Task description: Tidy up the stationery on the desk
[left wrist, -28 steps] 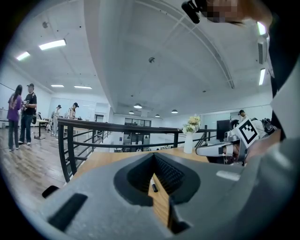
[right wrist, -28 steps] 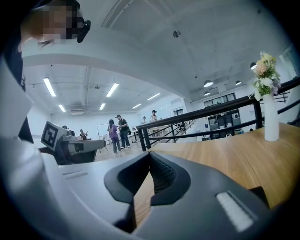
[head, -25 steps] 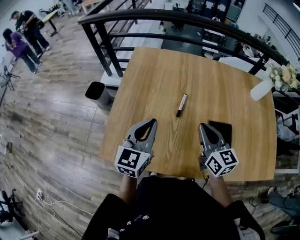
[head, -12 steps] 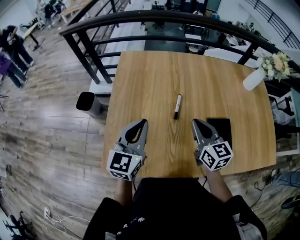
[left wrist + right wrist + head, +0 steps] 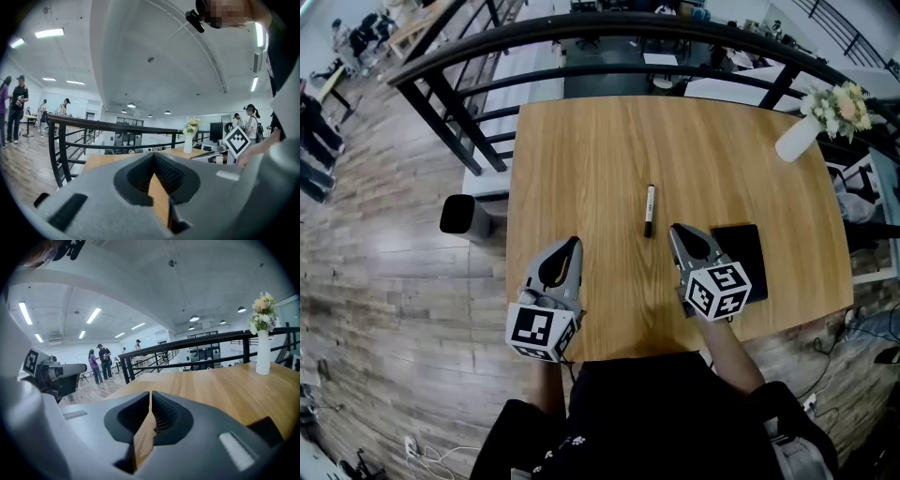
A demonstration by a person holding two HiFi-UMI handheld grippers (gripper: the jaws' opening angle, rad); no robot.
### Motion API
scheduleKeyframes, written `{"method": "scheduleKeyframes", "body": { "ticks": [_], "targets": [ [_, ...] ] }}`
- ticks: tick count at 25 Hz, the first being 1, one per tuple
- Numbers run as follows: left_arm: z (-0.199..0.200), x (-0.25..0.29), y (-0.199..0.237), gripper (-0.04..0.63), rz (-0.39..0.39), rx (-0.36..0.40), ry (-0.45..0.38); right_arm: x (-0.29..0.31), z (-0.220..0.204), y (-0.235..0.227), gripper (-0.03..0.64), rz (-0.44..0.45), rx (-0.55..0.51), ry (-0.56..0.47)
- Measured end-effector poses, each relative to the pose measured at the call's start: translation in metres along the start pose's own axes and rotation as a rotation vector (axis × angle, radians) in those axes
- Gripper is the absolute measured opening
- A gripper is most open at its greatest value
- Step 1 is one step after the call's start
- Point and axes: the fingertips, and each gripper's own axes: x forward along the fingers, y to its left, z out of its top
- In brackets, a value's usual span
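A black, round-sided waste bin (image 5: 459, 215) stood on the grey plank floor (image 5: 384, 281), well to the left of the marker pen and off the desk. The left gripper (image 5: 571, 241), smooth grey plastic with a black-and-white patterned cube at its rear, hung over the desk's near edge, near the marker pen and to its lower left. Its jaws were clenched tip to tip on nothing, and its own view showed the ribbed black pads (image 5: 168, 171) meeting at a point.

The marker pen (image 5: 649, 210), a slim black-and-white stick, lay flat on the pale, straight-grained wooden desk (image 5: 600, 141). It pointed away from the person and touched nothing. Only bare wood lay between it and either gripper.

The right gripper (image 5: 674, 228), of the same grey make, sat just to the lower right of the marker pen, its tip close to the pen's near end but apart from it. Its jaws were likewise pressed together and empty.

A flat, matt black pad (image 5: 748, 246) with rounded corners lay right of the marker pen, its near left corner covered by the right gripper's body. A slender white vase (image 5: 796, 139) of pale flowers (image 5: 836, 107) stood well to the upper right of the marker pen, at the desk's far corner. A curved black metal railing (image 5: 581, 36) ran beyond the marker pen, behind the desk.
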Motion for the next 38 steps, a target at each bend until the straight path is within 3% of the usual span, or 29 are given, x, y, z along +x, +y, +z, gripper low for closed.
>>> {"method": "scheduleKeyframes", "body": {
  "ticks": [14, 25, 38],
  "targets": [
    [-0.026, 0.021, 0.013, -0.008, -0.072, -0.072, 0.03, 0.069, -0.044, -0.021, 0.086, -0.12, 0.045, 0.161],
    [-0.039, 0.027, 0.027, -0.008, -0.069, -0.099, 0.043, 0.107, -0.087, -0.046, 0.116, -0.223, 0.051, 0.311],
    [-0.048, 0.022, 0.035, -0.008, -0.041, -0.121, 0.053, 0.123, -0.116, -0.054, 0.128, -0.268, 0.018, 0.442]
  ]
}}
